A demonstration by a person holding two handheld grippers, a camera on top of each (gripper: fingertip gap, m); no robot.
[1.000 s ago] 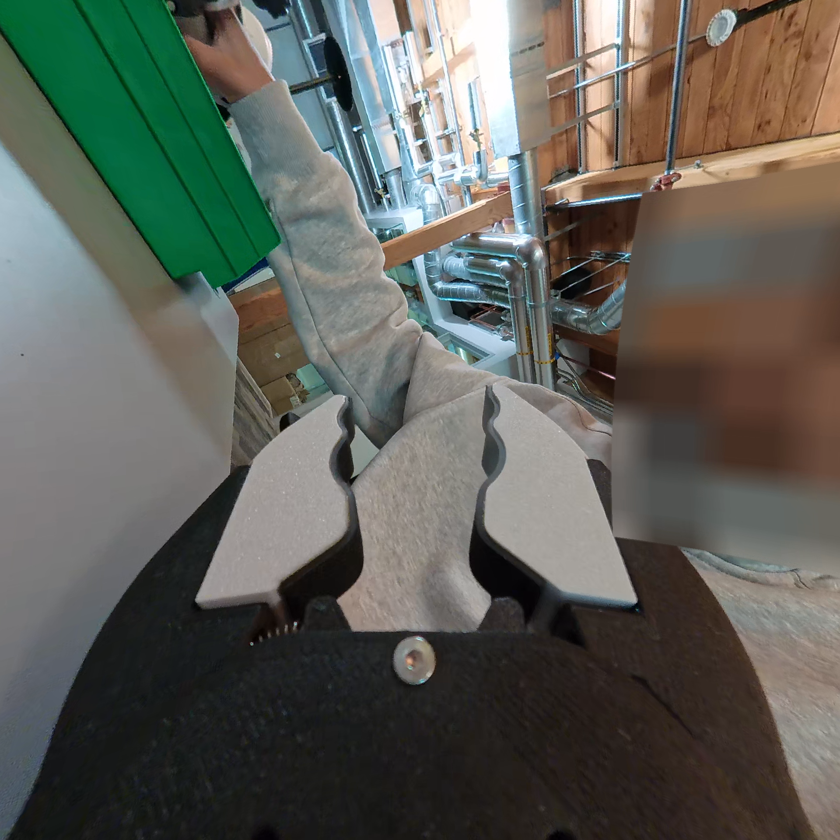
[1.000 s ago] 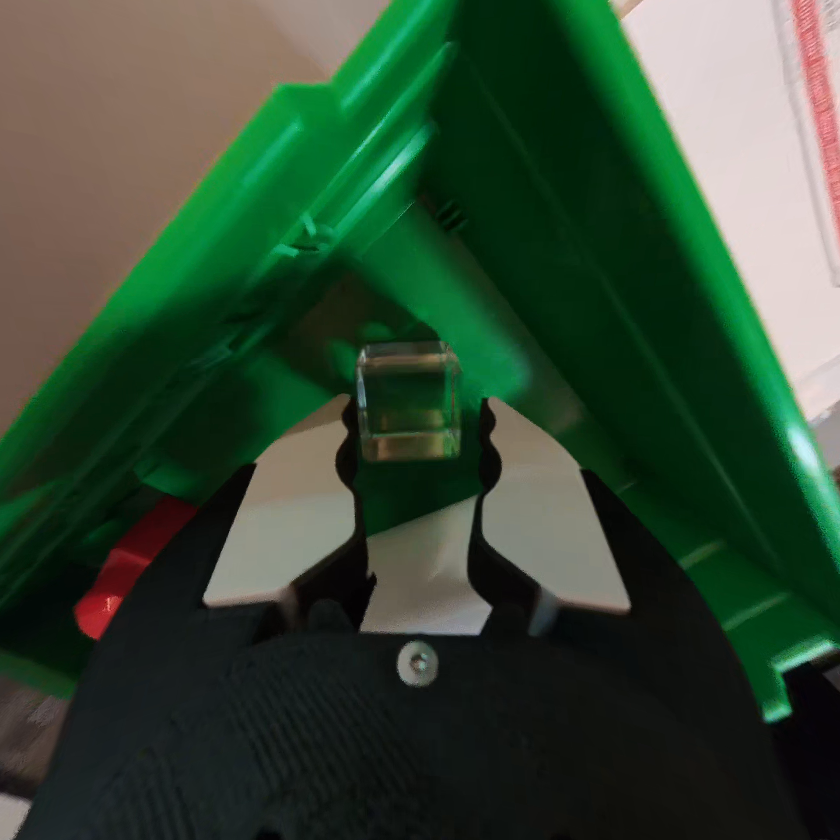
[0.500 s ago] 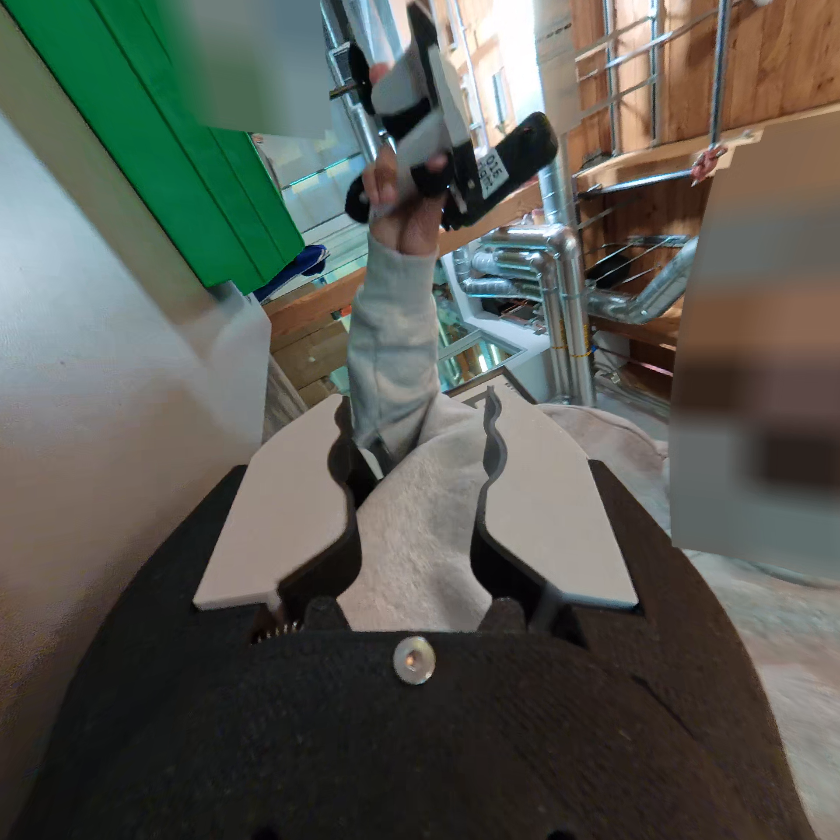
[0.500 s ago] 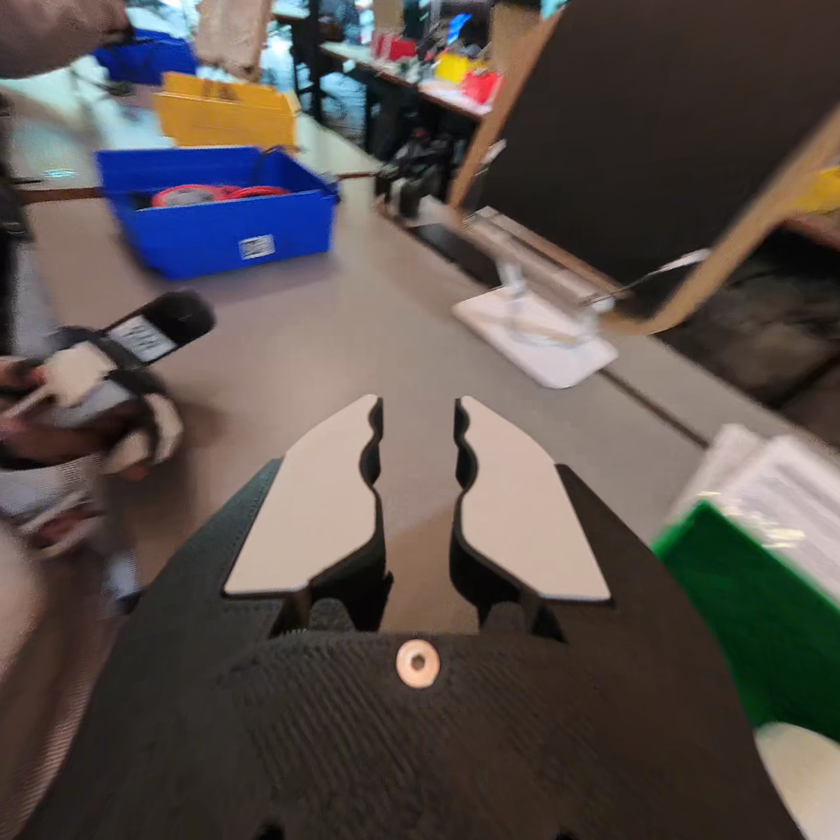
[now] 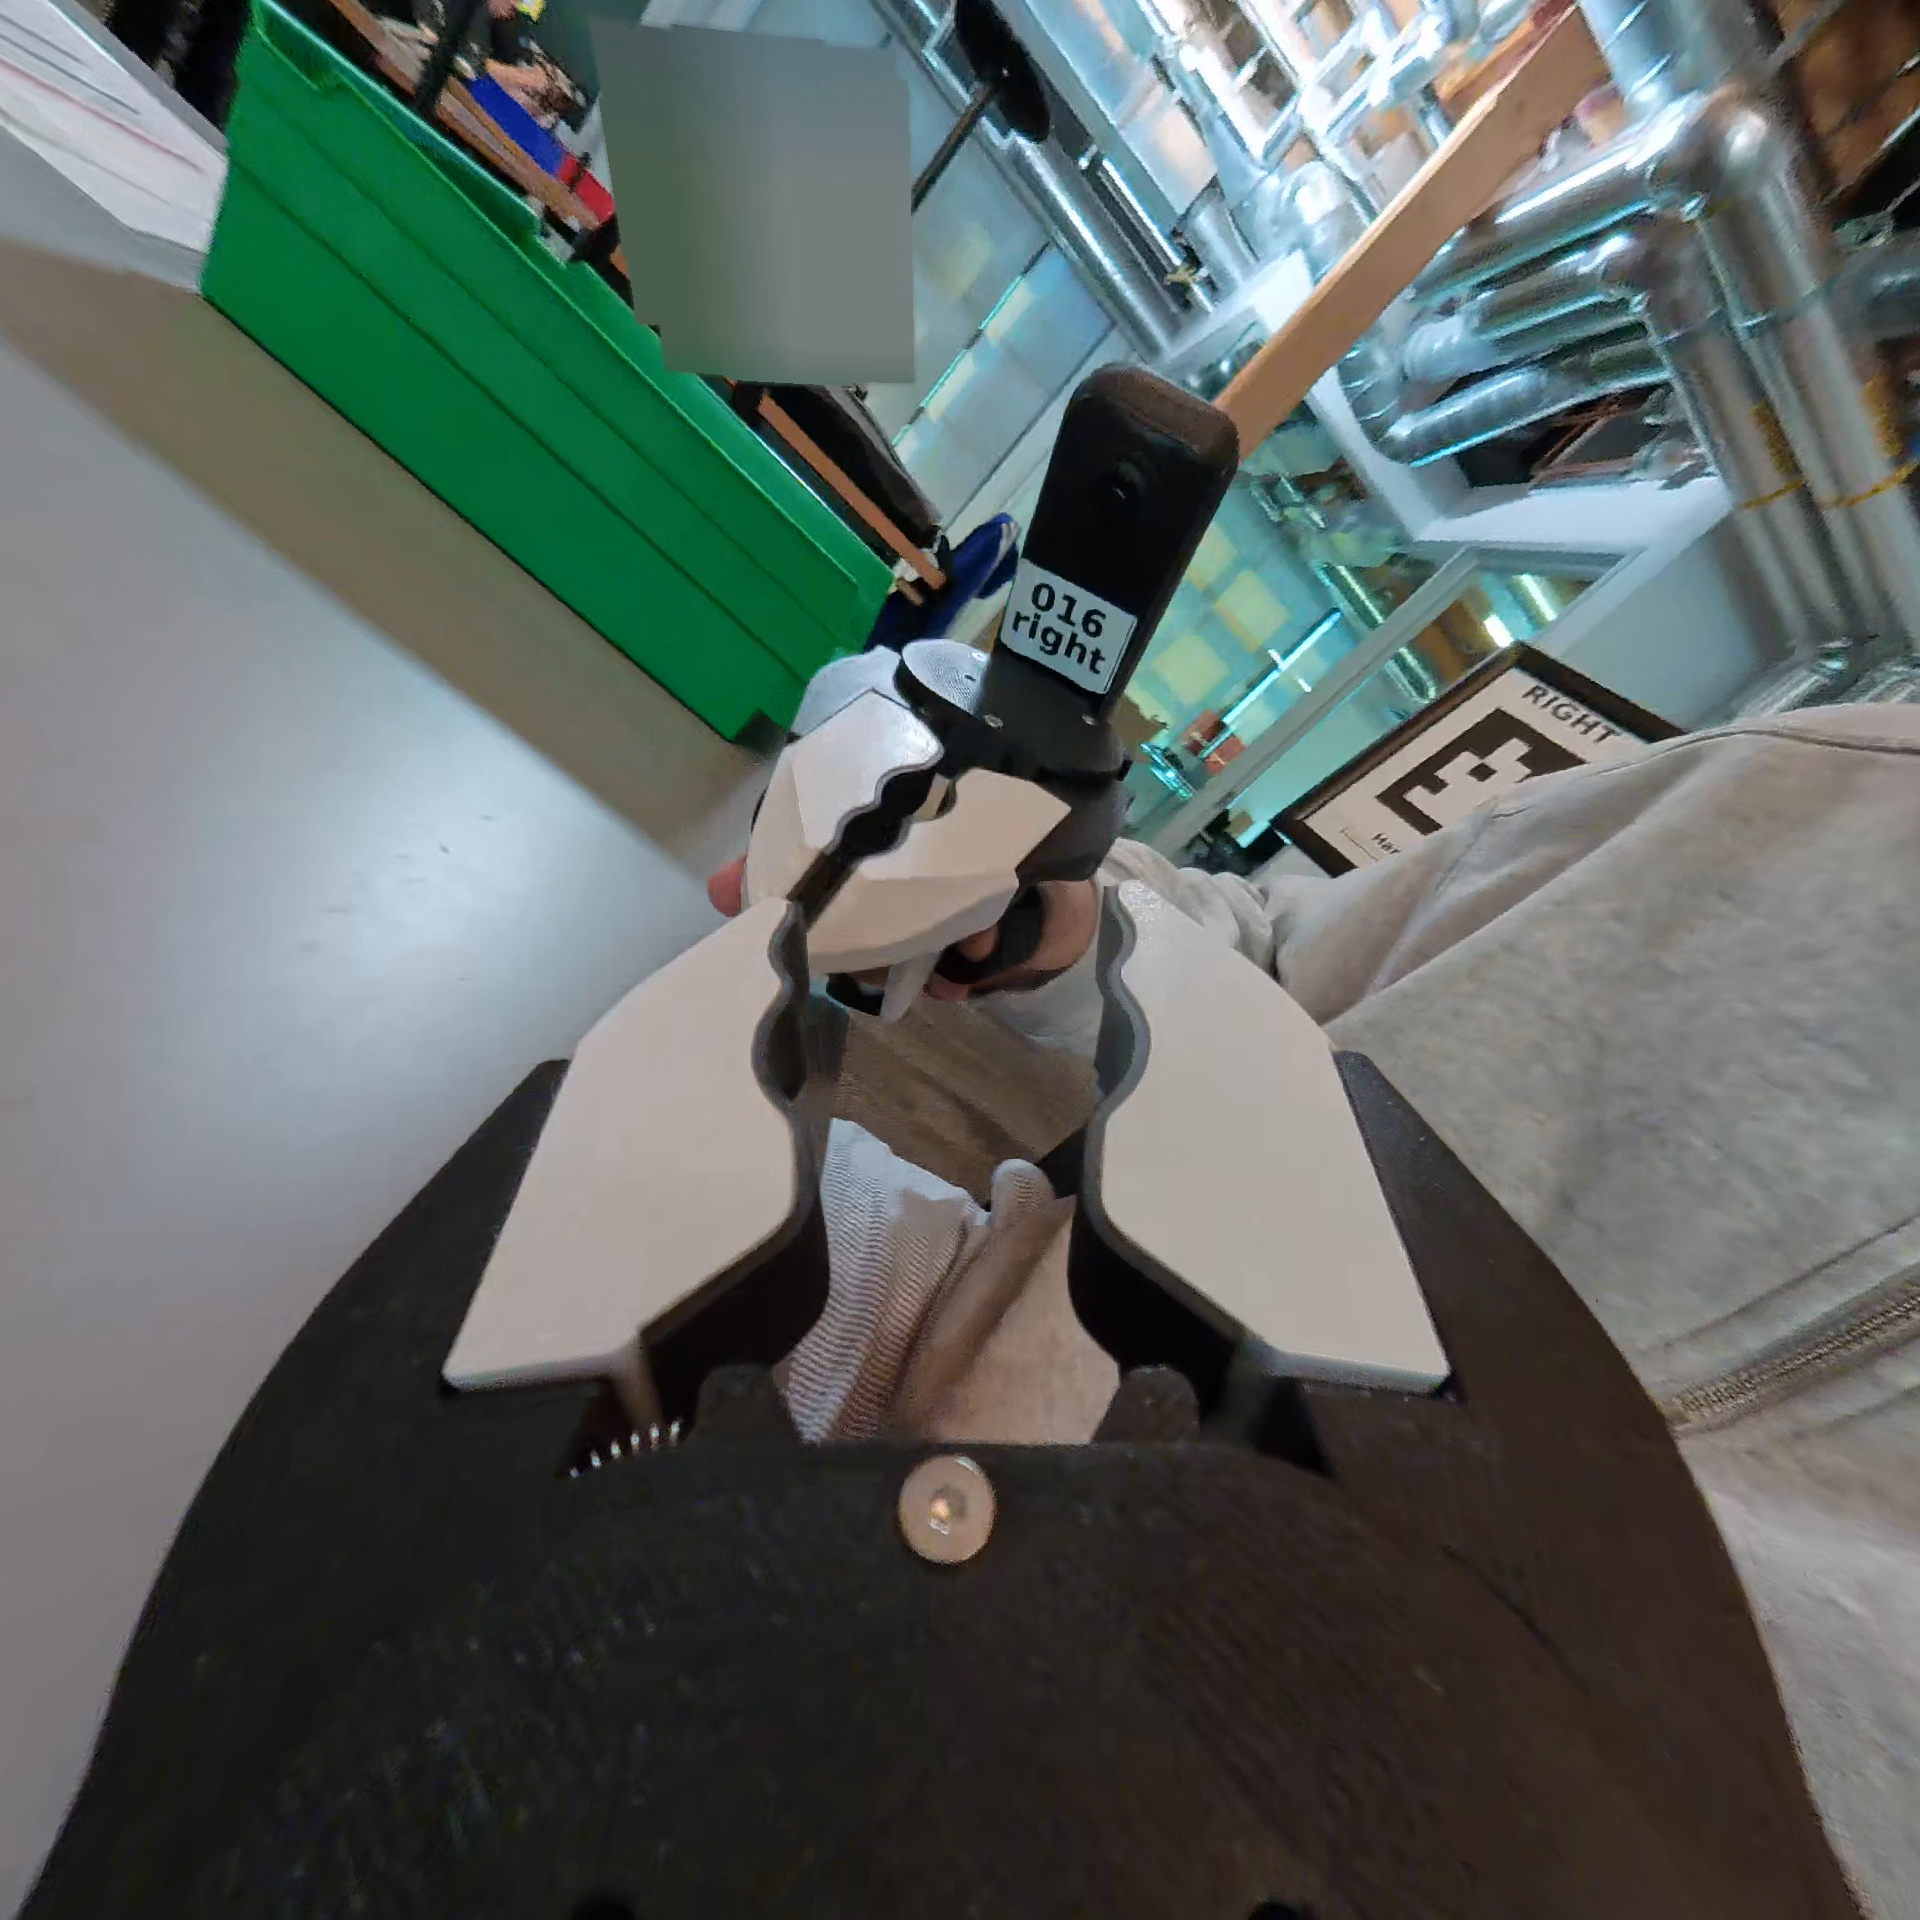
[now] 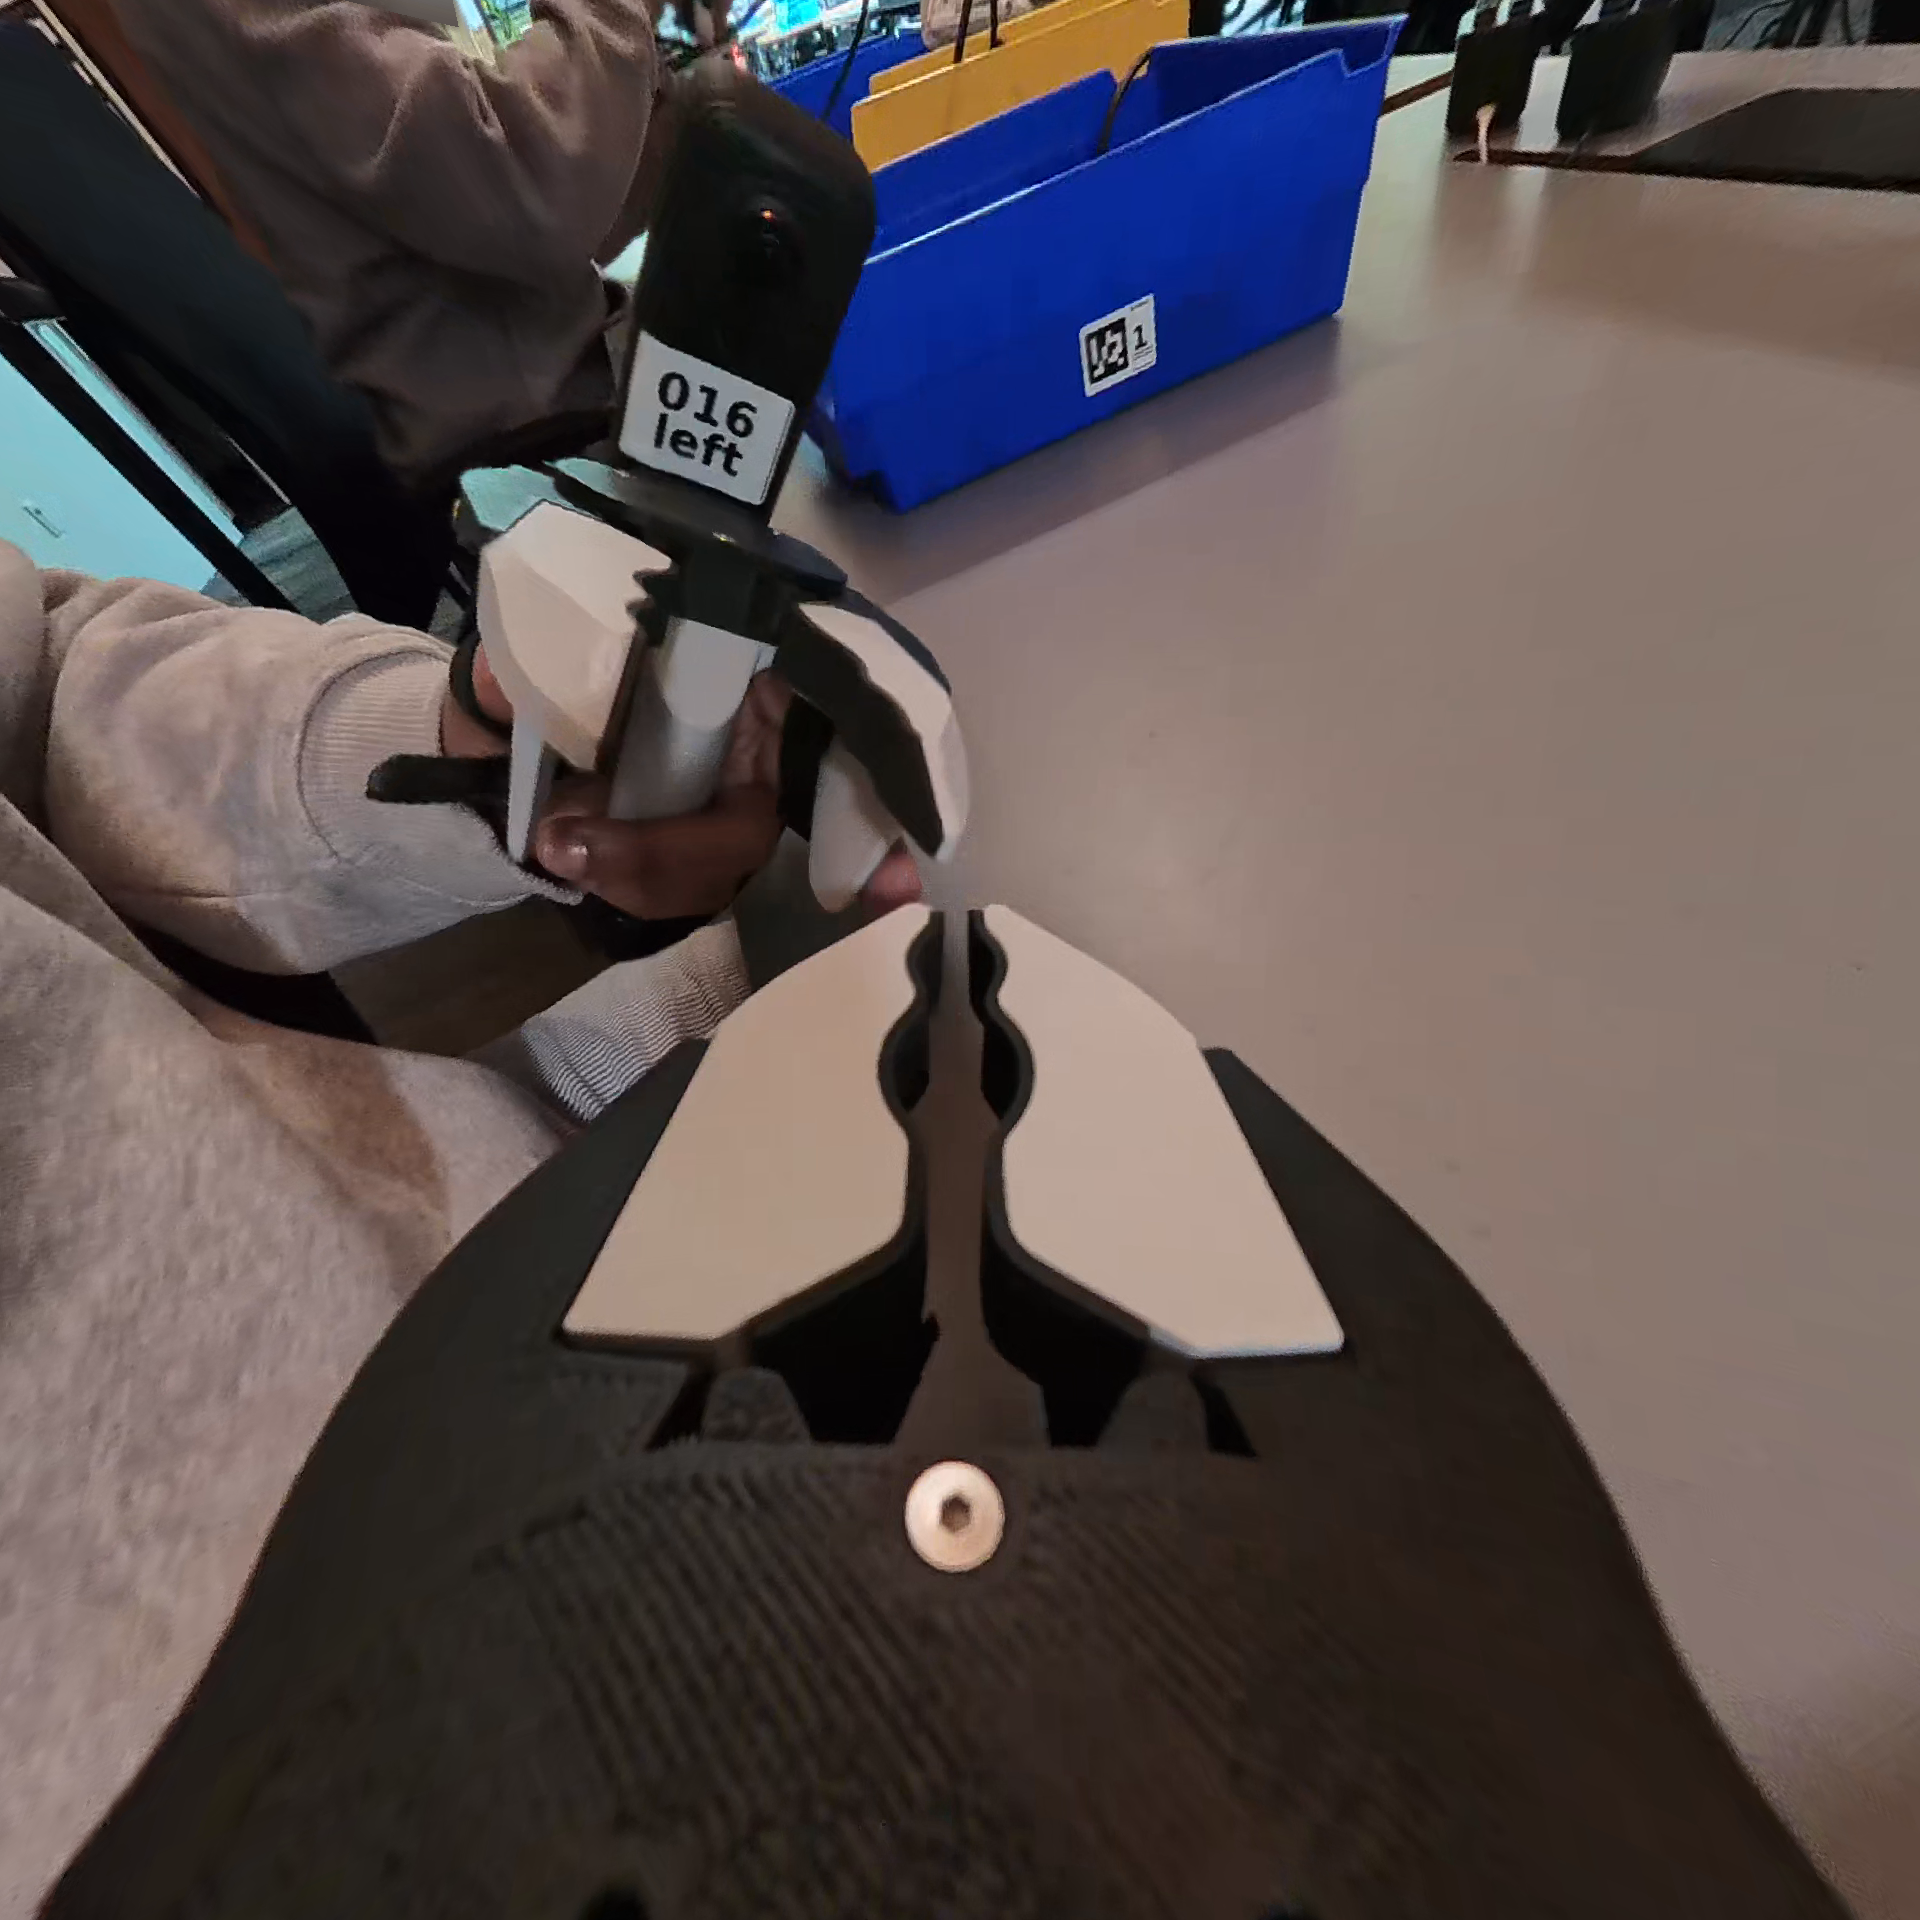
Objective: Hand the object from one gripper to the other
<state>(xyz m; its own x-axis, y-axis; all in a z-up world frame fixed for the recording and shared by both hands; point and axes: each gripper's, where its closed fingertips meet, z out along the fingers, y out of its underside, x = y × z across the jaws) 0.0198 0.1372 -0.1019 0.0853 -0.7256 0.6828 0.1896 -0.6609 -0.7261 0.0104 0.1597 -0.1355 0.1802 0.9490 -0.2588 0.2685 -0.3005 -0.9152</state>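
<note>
On a grey table [image 6: 1507,727] near a blue bin [image 6: 1091,260], the right gripper [image 6: 954,920] is nearly closed and empty; the left gripper [image 5: 951,935] gapes wide, empty.

A grey table [image 6: 1507,727] fills the right wrist view from twelve to four o'clock. A blue bin [image 6: 1091,270] with a small white sticker stands on it at twelve o'clock, a yellow bin [image 6: 997,62] just behind it. In the left wrist view a green crate [image 5: 499,416] rests on the table at eleven o'clock, silver pipes [image 5: 1714,260] run at one o'clock, and a framed black-and-white marker card [image 5: 1475,769] stands at two o'clock.
</note>
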